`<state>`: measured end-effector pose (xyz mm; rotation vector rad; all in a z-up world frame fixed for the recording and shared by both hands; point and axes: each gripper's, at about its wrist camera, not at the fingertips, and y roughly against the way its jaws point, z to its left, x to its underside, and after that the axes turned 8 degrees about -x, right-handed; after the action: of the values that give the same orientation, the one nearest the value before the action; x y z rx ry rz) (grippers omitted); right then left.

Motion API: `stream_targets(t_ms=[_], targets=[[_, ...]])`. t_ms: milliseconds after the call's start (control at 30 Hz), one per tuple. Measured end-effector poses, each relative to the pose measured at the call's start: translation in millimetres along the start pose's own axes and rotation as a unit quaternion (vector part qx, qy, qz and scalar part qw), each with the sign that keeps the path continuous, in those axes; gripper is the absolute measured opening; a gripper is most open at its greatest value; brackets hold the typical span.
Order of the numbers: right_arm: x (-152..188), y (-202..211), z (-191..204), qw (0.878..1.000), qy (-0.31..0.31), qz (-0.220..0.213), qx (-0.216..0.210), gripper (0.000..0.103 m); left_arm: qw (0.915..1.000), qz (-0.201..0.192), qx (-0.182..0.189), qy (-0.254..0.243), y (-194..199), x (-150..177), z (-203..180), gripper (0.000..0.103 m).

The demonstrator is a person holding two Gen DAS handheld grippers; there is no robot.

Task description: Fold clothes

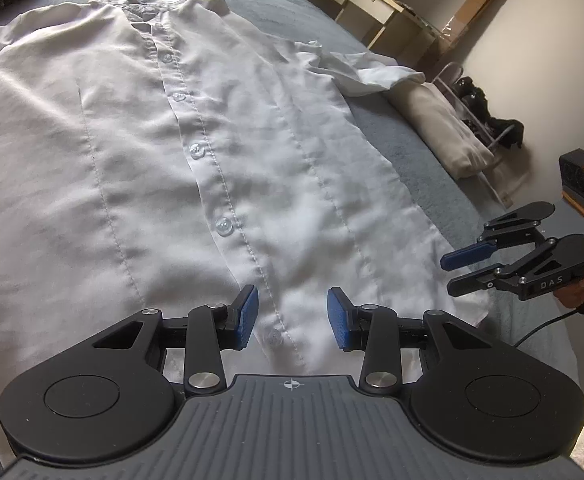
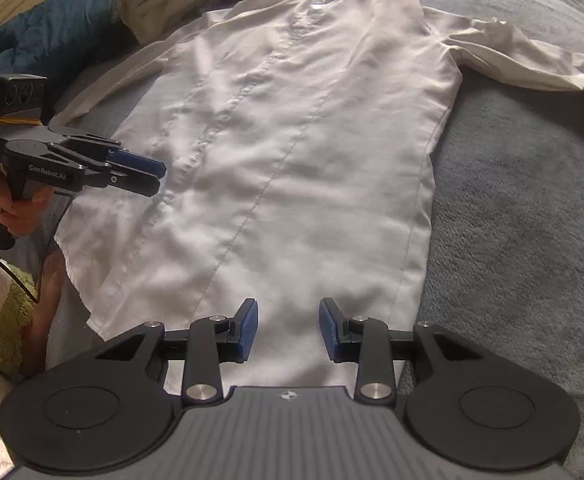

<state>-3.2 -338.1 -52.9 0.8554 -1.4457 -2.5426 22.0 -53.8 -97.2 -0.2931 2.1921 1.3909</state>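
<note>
The left tool hangs over the shirt's hem with its blue pads apart and nothing between them, the button placket running up from just under its left pad. The right tool does the same a little further along the hem, pads apart and empty, over the panel beside the side seam. Each tool shows in the other's view, held by a hand at the foot edge of the bed.

The shirt lies spread flat and buttoned, front up, along the grey bed, collar toward the far edge and hem toward the near one. One sleeve trails out toward the bed's right edge; the other runs off to the left and is only partly seen. No fold shows in the body, so the shirt lies open at full length.

By its look the cloth is thin, light and limp. It carries fine creases and will sag and slide on itself when lifted, keeping no shape of its own. The buttons and the doubled placket are the only stiffer parts. A grip on a single layer in the middle would probably just bunch it. The hem corners, the shoulder seams or the sleeve cuff would be better holds, one tool at each end of a fold line, so the fabric lifts taut between them. The plush cover may drag on the cloth.
</note>
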Motion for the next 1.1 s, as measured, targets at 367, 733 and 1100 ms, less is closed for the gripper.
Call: stream_targets(t_ms=[367, 733, 1100], targets=[[-14, -43, 26, 1.000, 0.022, -0.018, -0.010, 0.036, 0.9989, -0.003, -0.031, -0.035, -12, 5, -3, 0.038], [-19, -58, 30, 0.998, 0.046, -0.011, 0.038, 0.036, 0.9972, -0.020, -0.038, -0.062, -23, 1, -5, 0.038], [-25, -66, 35, 0.995, 0.063, -0.021, 0.068, 0.036, 0.9939, -0.042, -0.051, -0.089, -32, -4, -6, 0.038]])
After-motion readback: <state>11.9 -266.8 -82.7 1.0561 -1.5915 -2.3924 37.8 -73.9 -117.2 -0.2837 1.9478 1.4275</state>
